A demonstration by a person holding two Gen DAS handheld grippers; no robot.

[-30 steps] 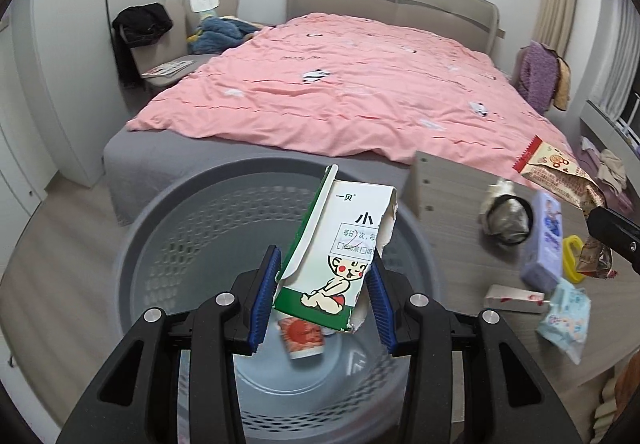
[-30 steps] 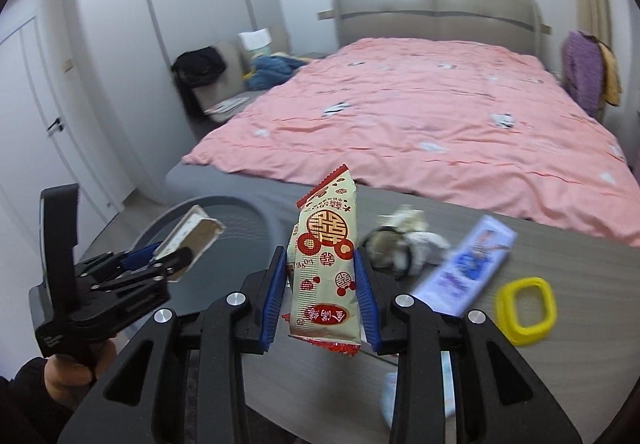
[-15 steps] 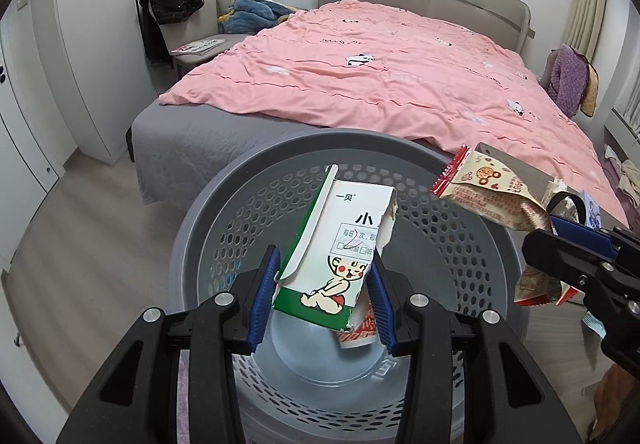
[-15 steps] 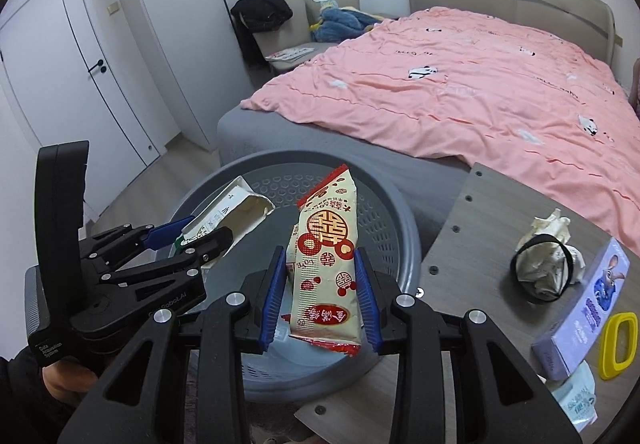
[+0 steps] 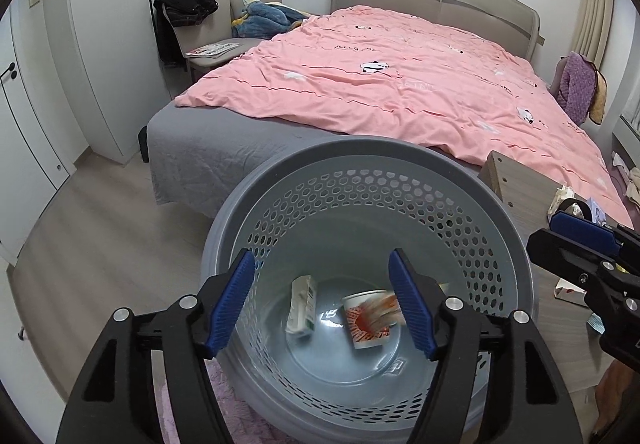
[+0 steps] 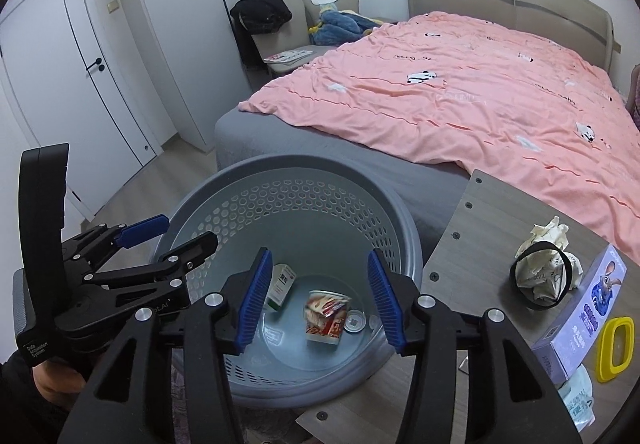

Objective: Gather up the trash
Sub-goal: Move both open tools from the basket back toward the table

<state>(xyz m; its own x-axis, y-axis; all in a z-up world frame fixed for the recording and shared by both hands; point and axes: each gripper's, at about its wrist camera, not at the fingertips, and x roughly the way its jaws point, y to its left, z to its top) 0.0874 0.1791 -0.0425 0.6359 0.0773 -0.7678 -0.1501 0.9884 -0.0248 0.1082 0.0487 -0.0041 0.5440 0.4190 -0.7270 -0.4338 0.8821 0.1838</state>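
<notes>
Both grippers hang over the round grey perforated basket (image 5: 360, 148) (image 6: 304, 162). My left gripper (image 5: 320, 272) (image 6: 184, 232) has its jaws opening, with nothing between them. My right gripper (image 6: 319, 264) (image 5: 548, 240) is also opening and holds nothing. On the basket floor lies the green and white carton (image 5: 302, 310) (image 6: 282, 286). Beside it stands a paper cup (image 5: 368, 320), with the red snack wrapper (image 6: 326, 314) lying on or in it. On the wooden table (image 6: 480, 212) rests a crumpled paper wad (image 6: 544, 272) ringed by a black band.
A purple box (image 6: 584, 308), a yellow ring (image 6: 614, 348) and a tissue pack (image 6: 576, 400) lie at the table's right side. The bed with a pink cover (image 5: 400, 84) stands behind the basket. A chair with clothes (image 5: 208, 28) is at the back left.
Both grippers opened over the basket. The carton dropped from the left one and the snack wrapper from the right one; both now lie at the basket's bottom.
</notes>
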